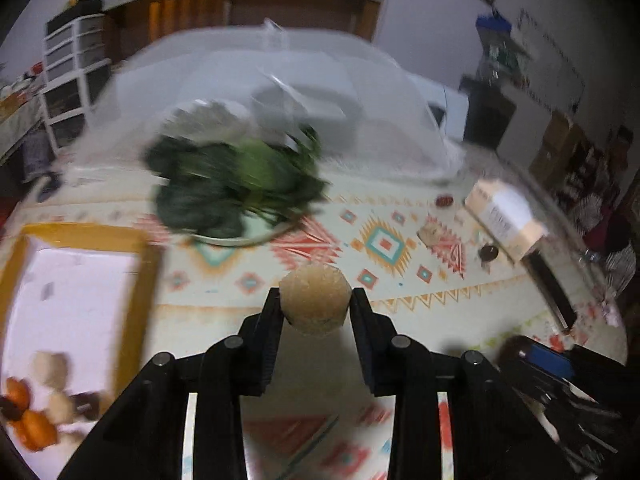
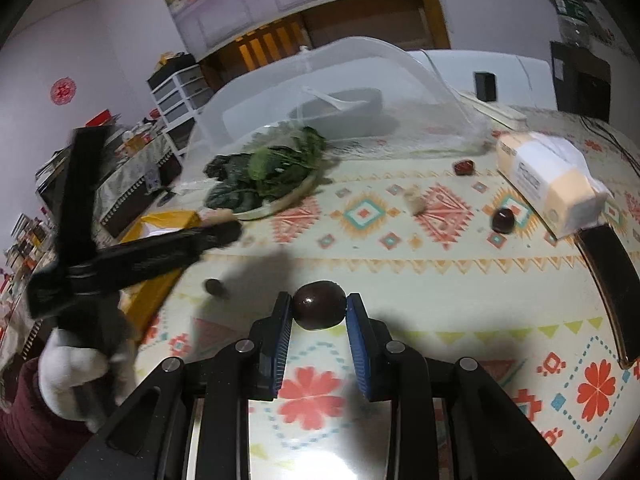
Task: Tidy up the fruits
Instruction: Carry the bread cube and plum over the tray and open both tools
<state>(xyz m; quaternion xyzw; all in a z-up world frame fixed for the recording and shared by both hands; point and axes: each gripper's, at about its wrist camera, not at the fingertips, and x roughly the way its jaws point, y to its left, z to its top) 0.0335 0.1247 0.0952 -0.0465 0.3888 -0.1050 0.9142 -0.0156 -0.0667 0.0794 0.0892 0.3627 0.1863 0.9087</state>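
Tan and rough-skinned, a round fruit is gripped between the black pads of the left claw, which press on both its sides; it is held clear above the patterned cloth of the surface. No earlier picture is given, so nothing is said of any movement.

A dark, glossy fruit is clamped between the blue pads of the right claw, also above the cloth.

At the near left of the left wrist view, a yellow-rimmed tray is seen, with orange, pale and dark fruits gathered in its near corner. Further back, a plate of leafy greens is placed at the edge of a white mesh food cover. To the right, a pale carton is lying on the cloth.

Loose fruits are left on the surface: a dark one just beside the carton, a red one near the cover, a small pale piece between them, and a small dark one near the tray.

In the right wrist view, the left claw is held by a white-gloved hand with a dark red sleeve.
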